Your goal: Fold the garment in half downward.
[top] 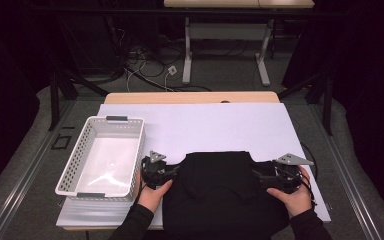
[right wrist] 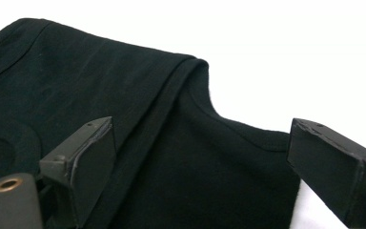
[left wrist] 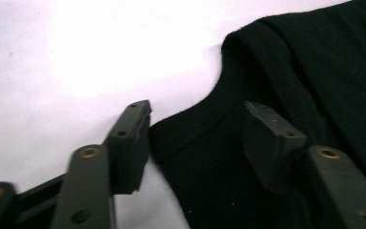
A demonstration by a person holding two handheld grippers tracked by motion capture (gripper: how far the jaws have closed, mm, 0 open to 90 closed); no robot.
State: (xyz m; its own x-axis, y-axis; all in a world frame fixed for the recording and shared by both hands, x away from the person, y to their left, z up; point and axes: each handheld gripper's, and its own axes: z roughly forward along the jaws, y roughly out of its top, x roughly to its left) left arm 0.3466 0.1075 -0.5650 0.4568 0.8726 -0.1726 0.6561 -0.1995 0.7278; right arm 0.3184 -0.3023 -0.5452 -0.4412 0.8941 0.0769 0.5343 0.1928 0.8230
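No writing can be read on anything. From the high view, a white board [top: 205, 125] covers a wooden table [top: 190, 97] in a dark room with cables on the floor; a white perforated basket [top: 102, 156] sits at the left, and a black garment [top: 220, 192] lies at the near edge between both hands. In the left gripper view, the left gripper [left wrist: 195, 138] stands apart, unclenched, straddling the garment's edge. In the right gripper view, the right gripper [right wrist: 200, 157] gapes wide over the hem, grasping nothing.
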